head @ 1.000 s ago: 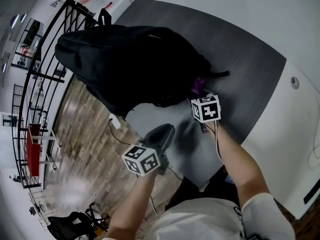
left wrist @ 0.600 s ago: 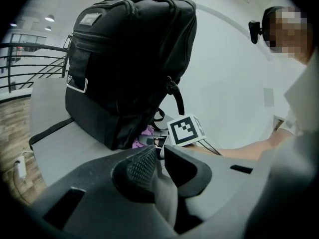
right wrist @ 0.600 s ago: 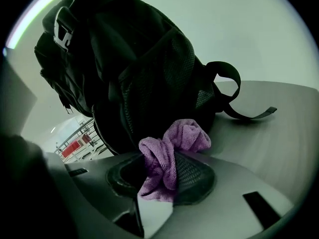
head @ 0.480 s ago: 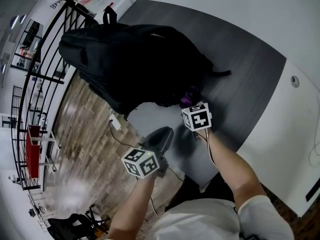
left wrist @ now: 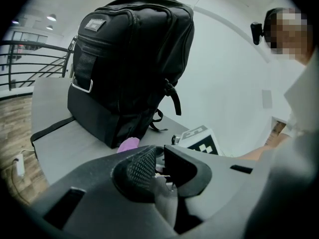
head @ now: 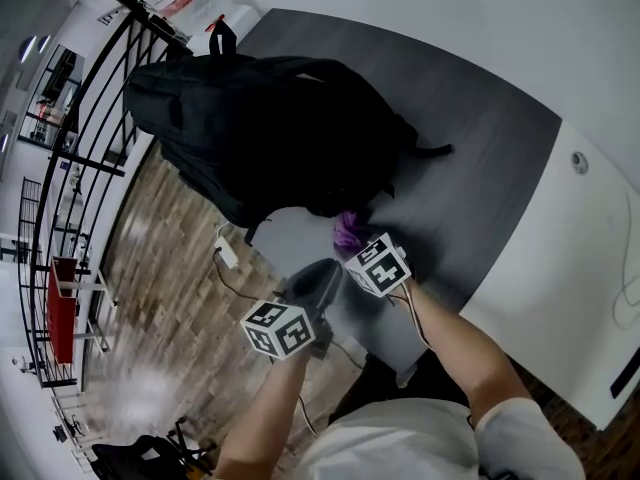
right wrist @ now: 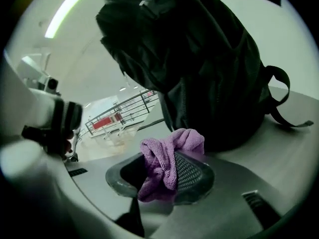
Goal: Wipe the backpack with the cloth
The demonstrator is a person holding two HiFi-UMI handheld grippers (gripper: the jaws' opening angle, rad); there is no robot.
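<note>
**Backpack** [head: 270,128]: black, standing upright on the far part of the grey table [head: 480,148], top handle away from the person, loose straps trailing on the table top at its right. This is the thing to be wiped. No mark or stain can be made out on the dark fabric.

**Right gripper** [right wrist: 159,177]: low at the near bottom edge of the backpack and pointing at it. Jaws partly closed and clamped on the cloth, which fills the gap between them.

**Left gripper** [left wrist: 160,166]: held back over the near table edge, well apart from the backpack. Jaws brought together with nothing between them; idle.

**Cloth** [right wrist: 167,151]: purple microfibre, bunched, with a wad standing out past the right jaws' tips. It sits right at the foot of the backpack; whether it presses on the fabric cannot be told.

**Step in hand (judged):** wiping along the bottom edge of the near face.

**Next move calls for (judged):** firm cloth contact, then an even sweep across or up the panel. The tall bag may tip under pressure, so the idle left gripper could brace it.
</note>
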